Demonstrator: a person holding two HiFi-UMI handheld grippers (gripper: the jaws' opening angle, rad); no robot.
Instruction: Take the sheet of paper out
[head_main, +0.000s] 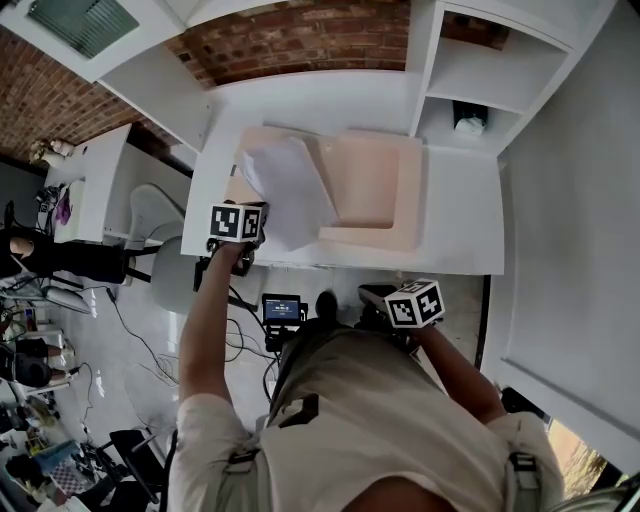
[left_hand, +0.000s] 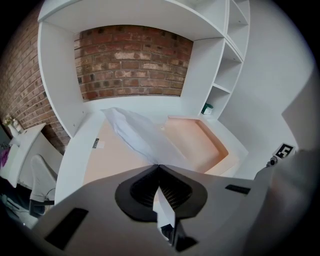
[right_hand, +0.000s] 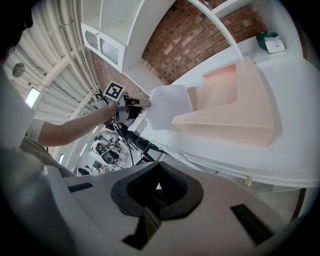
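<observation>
Jaws of left gripper (left_hand: 159, 166) clamp one sheet (left_hand: 136, 133) (one tray (left_hand: 196, 141)).

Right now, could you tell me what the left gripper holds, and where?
The left gripper pinches the sheet of paper by its near edge.

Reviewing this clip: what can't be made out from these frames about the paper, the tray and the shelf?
- Sheet of paper: in the head view its near corner is covered by the marker cube of the left tongs.
- Pink tray: its left part lies under the paper in every view, so whether other sheets lie there cannot be told.
- Green-and-white object on the shelf: too small to identify in any view.
</observation>
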